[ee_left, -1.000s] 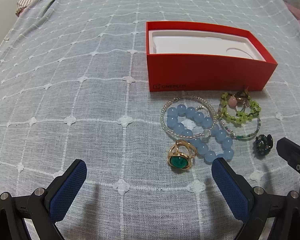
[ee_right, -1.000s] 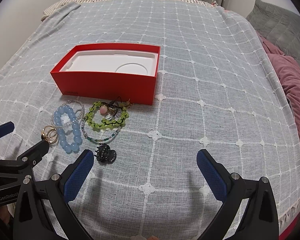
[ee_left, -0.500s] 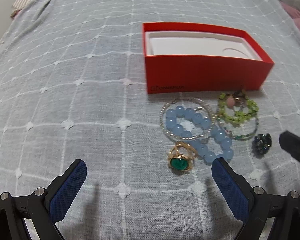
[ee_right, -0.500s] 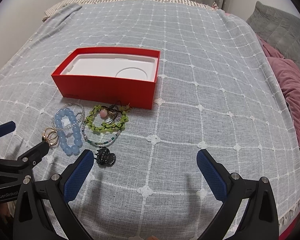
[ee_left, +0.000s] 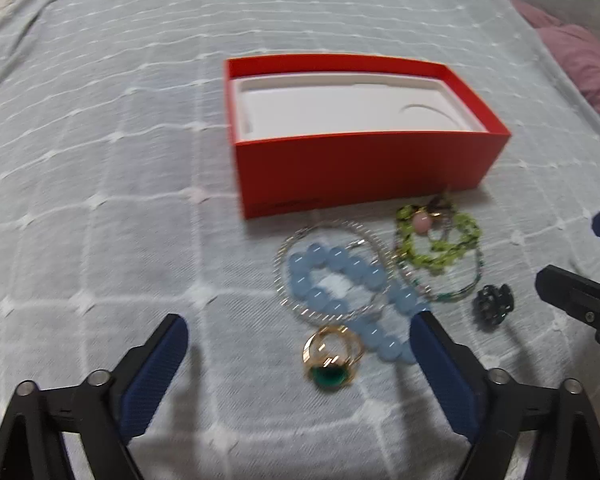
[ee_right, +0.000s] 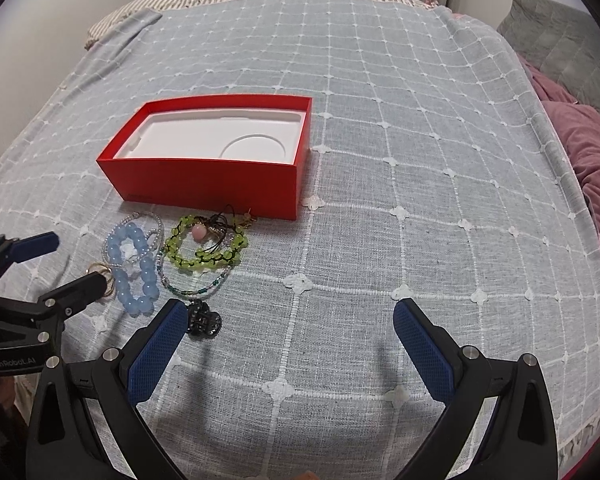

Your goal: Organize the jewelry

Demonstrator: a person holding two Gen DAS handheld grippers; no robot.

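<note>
Progress: looking at a task barely starting, judging by how things are lying. Seeing the red box point(ee_left: 364, 168) sitting open on the bed cover point(ee_right: 380, 120), with nothing resting in its white insert point(ee_left: 340, 112). Finding every piece outside the box, clustered just in front of its near wall: a green bead bracelet point(ee_left: 440, 256) with a pink bead point(ee_left: 421, 223) almost touching that wall, a thin silver bracelet point(ee_left: 340, 224) lying around part of a blue bead bracelet point(ee_left: 332, 276) a little further out, a thin teal strand point(ee_left: 460, 290) under the green one, then a dark hair clip point(ee_left: 494, 304) and a gold ring with a green stone point(ee_left: 330, 360) lying furthest from the box. Watching the left gripper point(ee_left: 298, 322) hanging over the ring, its fingers point(ee_left: 444, 368) closing in from a wide spread, with the ring lying between them but not being touched yet, so gripping nothing so far. Noting the right gripper point(ee_right: 290, 308) hovering on the far side of the cluster from the left one, fingers point(ee_right: 156, 352) spread wide with only bare cover between them, the hair clip sitting just beside one fingertip. Reckoning the ring as the first piece being picked, and leaving all six pieces to be carried into the box, so the whole job remaining ahead.
</note>
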